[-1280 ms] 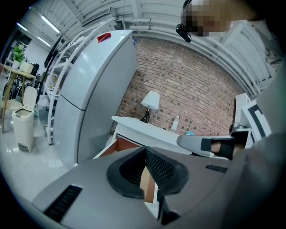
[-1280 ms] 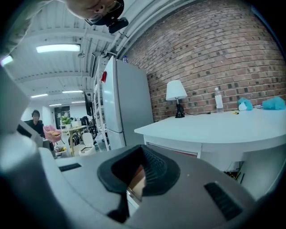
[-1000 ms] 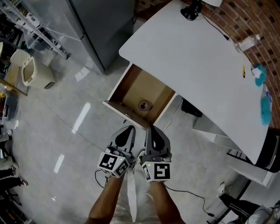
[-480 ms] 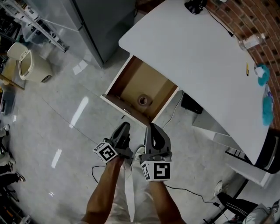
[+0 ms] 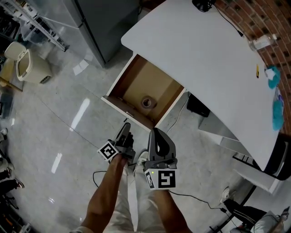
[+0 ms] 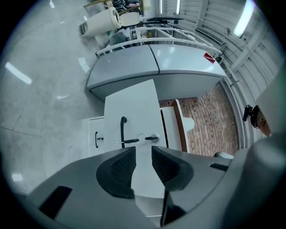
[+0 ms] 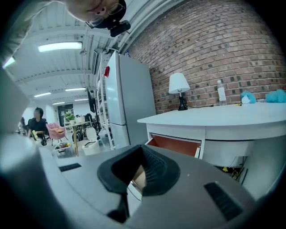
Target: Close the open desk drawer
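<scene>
The desk drawer [image 5: 119, 103] stands pulled out from the white desk [image 5: 200, 59], with a roll of tape [image 5: 146, 102] on its wooden bottom. My left gripper [image 5: 126, 129] is rolled on its side just in front of the drawer's front panel. In the left gripper view the left gripper [image 6: 143, 153] faces the white drawer front [image 6: 134, 107], its black handle [image 6: 121, 129] and a key [image 6: 149, 138]. Its jaws have just been opening and nothing is between them. My right gripper [image 5: 155, 134] hovers beside it, shut and empty. The right gripper [image 7: 142, 151] looks towards the open drawer [image 7: 174, 145].
A grey cabinet [image 5: 104, 27] stands left of the desk and a pale bin [image 5: 25, 68] sits further left. A white drawer unit [image 5: 223, 136] is under the desk. A lamp base [image 5: 202, 5], bottle [image 5: 259, 44] and teal cloth [image 5: 276, 109] are on the desktop. Cables cross the floor.
My left gripper has dropped lower, rolled onto its side and opened its jaws. The right gripper has stayed where it was.
</scene>
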A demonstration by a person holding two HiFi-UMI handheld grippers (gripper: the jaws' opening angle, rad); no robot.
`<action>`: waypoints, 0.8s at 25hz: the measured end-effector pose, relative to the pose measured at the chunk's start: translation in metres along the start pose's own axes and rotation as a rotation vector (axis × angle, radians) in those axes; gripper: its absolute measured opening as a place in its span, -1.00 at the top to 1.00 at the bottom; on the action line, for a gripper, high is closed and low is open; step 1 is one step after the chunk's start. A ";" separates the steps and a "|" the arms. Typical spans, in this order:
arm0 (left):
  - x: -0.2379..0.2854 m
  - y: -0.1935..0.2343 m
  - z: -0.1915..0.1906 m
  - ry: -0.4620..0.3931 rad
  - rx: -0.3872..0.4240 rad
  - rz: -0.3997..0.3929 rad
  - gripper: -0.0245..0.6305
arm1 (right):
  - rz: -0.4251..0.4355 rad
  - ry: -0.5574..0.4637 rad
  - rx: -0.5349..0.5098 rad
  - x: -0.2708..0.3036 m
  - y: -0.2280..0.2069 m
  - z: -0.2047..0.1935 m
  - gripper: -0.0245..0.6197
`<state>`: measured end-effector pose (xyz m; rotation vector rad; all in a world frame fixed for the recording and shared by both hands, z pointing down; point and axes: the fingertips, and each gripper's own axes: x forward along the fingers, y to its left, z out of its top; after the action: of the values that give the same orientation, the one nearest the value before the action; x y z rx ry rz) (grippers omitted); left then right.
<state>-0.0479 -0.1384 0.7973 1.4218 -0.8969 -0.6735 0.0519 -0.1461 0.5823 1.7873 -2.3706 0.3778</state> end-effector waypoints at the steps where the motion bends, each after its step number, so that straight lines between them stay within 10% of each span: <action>1: 0.002 0.003 0.000 -0.005 -0.012 -0.003 0.63 | 0.001 0.001 0.000 0.000 0.000 0.000 0.89; 20: 0.032 0.038 0.007 -0.078 -0.155 -0.055 0.57 | 0.001 0.003 -0.005 -0.005 -0.010 -0.004 0.89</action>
<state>-0.0414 -0.1671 0.8379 1.2927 -0.8500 -0.8271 0.0630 -0.1427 0.5859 1.7829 -2.3685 0.3738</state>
